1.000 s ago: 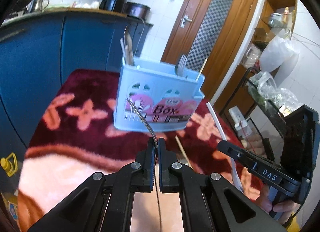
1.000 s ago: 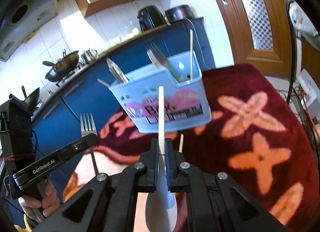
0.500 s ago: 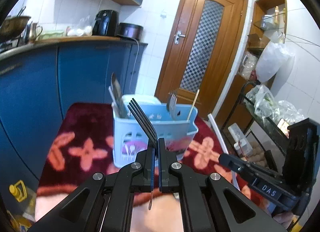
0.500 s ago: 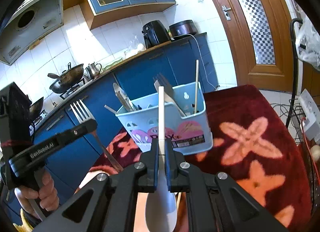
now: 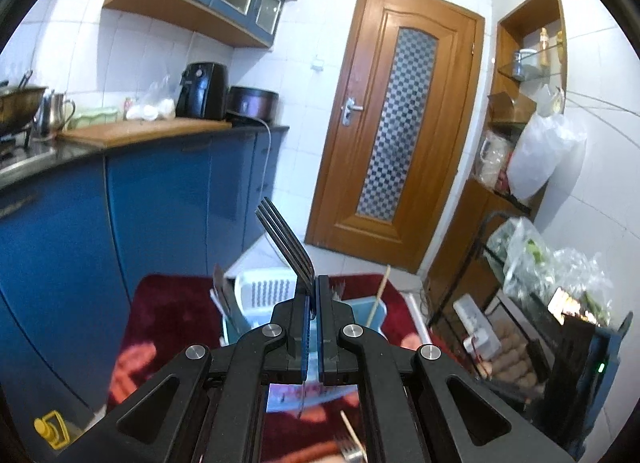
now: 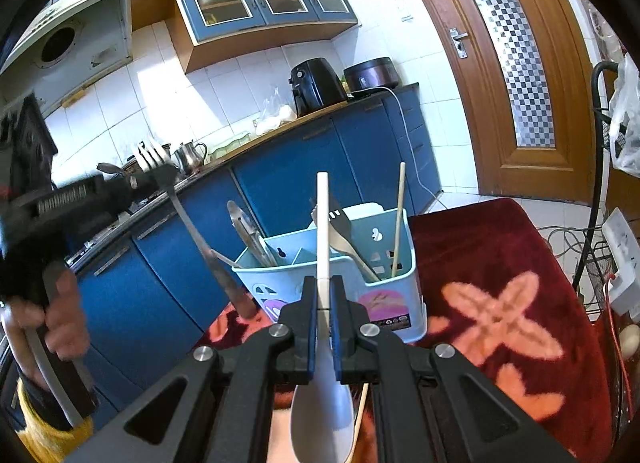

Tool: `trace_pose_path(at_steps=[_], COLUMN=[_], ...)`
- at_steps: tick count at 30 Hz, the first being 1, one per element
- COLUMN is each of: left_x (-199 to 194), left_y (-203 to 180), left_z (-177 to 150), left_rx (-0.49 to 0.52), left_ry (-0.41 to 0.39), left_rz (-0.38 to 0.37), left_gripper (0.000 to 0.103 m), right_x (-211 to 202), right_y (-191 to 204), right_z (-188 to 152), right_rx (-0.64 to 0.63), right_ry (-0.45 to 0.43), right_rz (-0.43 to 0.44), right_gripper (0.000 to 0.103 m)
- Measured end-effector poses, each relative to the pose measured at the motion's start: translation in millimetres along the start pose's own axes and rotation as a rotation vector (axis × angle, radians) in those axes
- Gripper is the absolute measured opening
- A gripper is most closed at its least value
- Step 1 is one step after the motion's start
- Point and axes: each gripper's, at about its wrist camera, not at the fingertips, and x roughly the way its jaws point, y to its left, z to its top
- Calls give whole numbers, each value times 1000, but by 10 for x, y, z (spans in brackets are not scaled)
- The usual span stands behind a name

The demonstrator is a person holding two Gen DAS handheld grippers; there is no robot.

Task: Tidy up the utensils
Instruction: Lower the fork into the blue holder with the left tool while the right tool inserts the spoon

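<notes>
My left gripper [image 5: 313, 291] is shut on a metal fork [image 5: 285, 242], tines up, raised above the light blue utensil caddy [image 5: 260, 291]. In the right wrist view the left gripper [image 6: 160, 177] holds the fork [image 6: 200, 239] to the left of the caddy [image 6: 384, 295]. My right gripper [image 6: 323, 283] is shut on a white plastic spoon [image 6: 322, 223], handle up and bowl low, in front of the caddy. The caddy holds a wooden chopstick [image 6: 397, 219], a dark spatula [image 6: 340, 223] and tongs [image 6: 250, 231].
The caddy stands on a table with a dark red floral cloth [image 6: 500, 303]. Blue kitchen cabinets [image 5: 160, 207] lie behind, a wooden door [image 5: 396, 143] at the back. A wire rack with bags [image 5: 552, 275] and a power strip [image 6: 622, 259] stand to the right. A chopstick [image 5: 352, 433] lies on the cloth.
My left gripper has risen and tilted up with the fork, so the caddy now sits low in its view. My right gripper has moved closer to the caddy with the spoon.
</notes>
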Motion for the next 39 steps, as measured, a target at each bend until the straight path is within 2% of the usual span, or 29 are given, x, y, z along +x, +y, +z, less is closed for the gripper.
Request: trace_pose_path(at_steps=[6, 11, 15, 22, 29, 34, 39], left_x=[18, 170, 403, 763, 953, 1032, 1094], left_y=[37, 32, 45, 168, 250, 257, 274], left_z=[379, 493, 434, 201, -7, -111, -169], left_rx=[-1, 19, 45, 21, 14, 6, -2], left_ry=[-47, -59, -50, 15, 56, 69, 79], left_rz=[5, 37, 73, 77, 82, 69, 57], left_gripper=[2, 2, 2, 2, 2, 2, 2], right_x=[61, 101, 157, 344, 651, 918, 1104], right_y=[-91, -158, -188, -248, -360, -326, -301], right_z=[26, 66, 127, 319, 530, 596, 520], right_rx=[13, 19, 19, 20, 37, -17, -91], right_ry=[2, -3, -12, -72, -143, -193, -225], right_rz=[-2, -8, -6, -3, 20, 9, -27], right_gripper=[7, 7, 7, 8, 8, 8, 8])
